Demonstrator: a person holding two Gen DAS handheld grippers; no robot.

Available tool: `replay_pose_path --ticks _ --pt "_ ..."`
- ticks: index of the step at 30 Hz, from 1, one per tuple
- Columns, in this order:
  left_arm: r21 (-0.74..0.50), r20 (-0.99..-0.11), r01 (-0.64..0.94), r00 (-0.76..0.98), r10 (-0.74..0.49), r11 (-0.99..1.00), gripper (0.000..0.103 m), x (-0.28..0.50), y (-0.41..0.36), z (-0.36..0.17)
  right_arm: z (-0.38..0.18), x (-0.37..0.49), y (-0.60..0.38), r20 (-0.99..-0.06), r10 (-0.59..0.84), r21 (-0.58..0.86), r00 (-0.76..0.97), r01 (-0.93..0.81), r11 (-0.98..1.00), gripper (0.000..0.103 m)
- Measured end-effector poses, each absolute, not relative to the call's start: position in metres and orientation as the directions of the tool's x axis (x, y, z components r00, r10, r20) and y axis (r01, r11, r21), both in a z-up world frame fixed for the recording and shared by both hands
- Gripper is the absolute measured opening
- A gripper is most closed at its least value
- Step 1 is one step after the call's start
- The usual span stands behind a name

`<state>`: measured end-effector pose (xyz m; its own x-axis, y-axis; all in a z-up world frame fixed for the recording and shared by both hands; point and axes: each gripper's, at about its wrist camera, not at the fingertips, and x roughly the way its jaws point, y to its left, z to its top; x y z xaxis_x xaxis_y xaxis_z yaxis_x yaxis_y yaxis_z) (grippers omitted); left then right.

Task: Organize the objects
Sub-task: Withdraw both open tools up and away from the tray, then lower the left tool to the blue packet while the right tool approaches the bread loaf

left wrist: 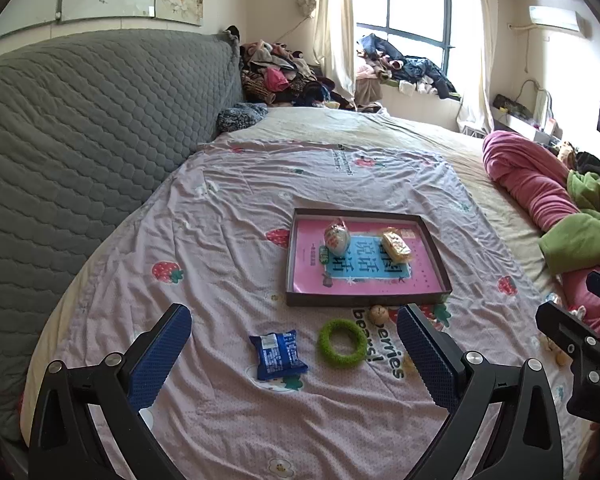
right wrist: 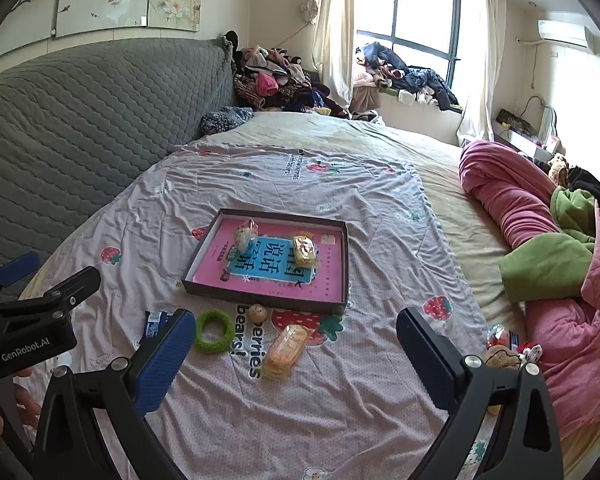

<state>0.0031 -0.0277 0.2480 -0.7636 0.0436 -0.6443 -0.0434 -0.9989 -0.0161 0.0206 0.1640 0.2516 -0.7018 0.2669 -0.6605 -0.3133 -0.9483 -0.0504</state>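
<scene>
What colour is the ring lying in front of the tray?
Bright green ring, fuzzy-looking; clearest in the left wrist view.

1. Ahead of your left tongs (left wrist: 294, 346): tray (left wrist: 364, 299), two packets inside.
2. Between their fingers: snack bag (left wrist: 278, 355), ring (left wrist: 342, 343) to its right.
3. Between your right tongs (right wrist: 296, 344): wrapped cake (right wrist: 286, 350).

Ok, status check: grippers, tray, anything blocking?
Left gripper and right gripper open, empty. Tray holds two snack packs; blue packet, green ring, orange pack loose on bedsheet. Nothing blocking.
</scene>
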Motion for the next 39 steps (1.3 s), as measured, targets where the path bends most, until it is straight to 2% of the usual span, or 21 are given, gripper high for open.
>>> replay_pose_path --ticks 39 --pt "0.011 -0.769 -0.035 -0.639 0.014 -0.999 0.102 -0.028 -0.039 0.14 0.159 -0.016 0.157 -0.765 0.222 -0.051 -0.605 -0.286 -0.957 0.101"
